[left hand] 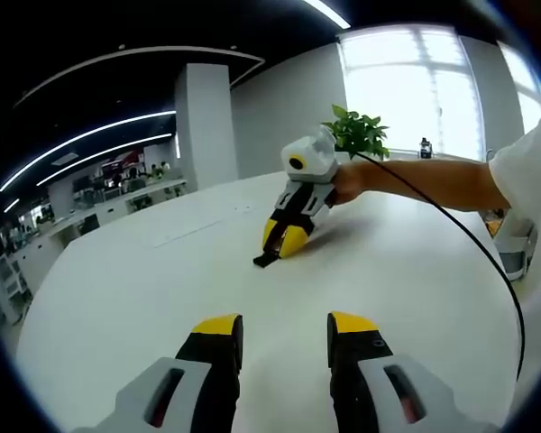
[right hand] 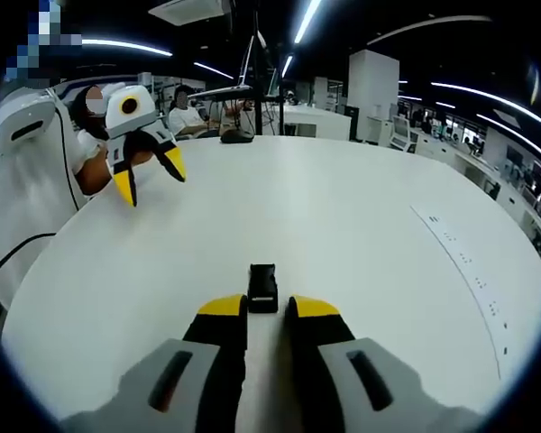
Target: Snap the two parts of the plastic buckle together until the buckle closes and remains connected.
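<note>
A small black plastic buckle piece [right hand: 262, 285] lies on the white table [right hand: 361, 234] with its rear end between my right gripper's [right hand: 269, 307] yellow tips, which are closed in on it. In the left gripper view the same right gripper [left hand: 284, 242] rests tip-down on the table, held by a person's hand, and the black buckle piece [left hand: 266, 260] sticks out from its tips. My left gripper [left hand: 285, 325] is open with nothing between its jaws, well short of the buckle. In the right gripper view the left gripper [right hand: 151, 183] hovers open above the table's far left edge.
The round white table [left hand: 162, 271] spreads wide around the buckle. A potted green plant [left hand: 359, 133] stands at its far side. A black cable [left hand: 473, 239] trails from the right gripper across the table. People sit at desks [right hand: 225, 108] beyond.
</note>
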A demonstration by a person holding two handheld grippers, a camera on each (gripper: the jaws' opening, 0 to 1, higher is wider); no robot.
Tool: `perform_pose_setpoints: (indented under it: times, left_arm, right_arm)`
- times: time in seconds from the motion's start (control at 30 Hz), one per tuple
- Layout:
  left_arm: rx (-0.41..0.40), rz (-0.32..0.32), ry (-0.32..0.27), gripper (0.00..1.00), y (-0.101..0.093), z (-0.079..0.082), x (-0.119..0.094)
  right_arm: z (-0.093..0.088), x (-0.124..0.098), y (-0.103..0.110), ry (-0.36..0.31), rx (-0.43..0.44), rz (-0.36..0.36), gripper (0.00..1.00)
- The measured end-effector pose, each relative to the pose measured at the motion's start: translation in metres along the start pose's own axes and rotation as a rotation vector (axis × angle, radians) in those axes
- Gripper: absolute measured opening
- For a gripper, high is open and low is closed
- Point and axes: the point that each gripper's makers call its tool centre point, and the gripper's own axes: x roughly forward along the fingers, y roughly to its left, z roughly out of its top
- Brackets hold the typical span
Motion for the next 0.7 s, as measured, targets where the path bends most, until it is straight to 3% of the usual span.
perform_pose_setpoints:
  times: [0.17, 0.33, 0.7]
  left_arm:
    - [0.001, -0.007, 0.007, 0.37, -0.002, -0.002, 0.002]
    - [0.001, -0.008, -0.001, 0.37, -0.003, 0.001, 0.002]
    - [-0.015, 0.026, -0.017, 0.37, 0.007, 0.006, 0.001]
  right_arm:
    - [0.000, 0.001, -0.009, -0.009, -0.006, 0.017, 0.36]
    - [-0.003, 0.000, -0.020, -0.011, 0.003, 0.013, 0.36]
    - [0.004, -0.004, -0.009, -0.052, 0.059, -0.059, 0.32]
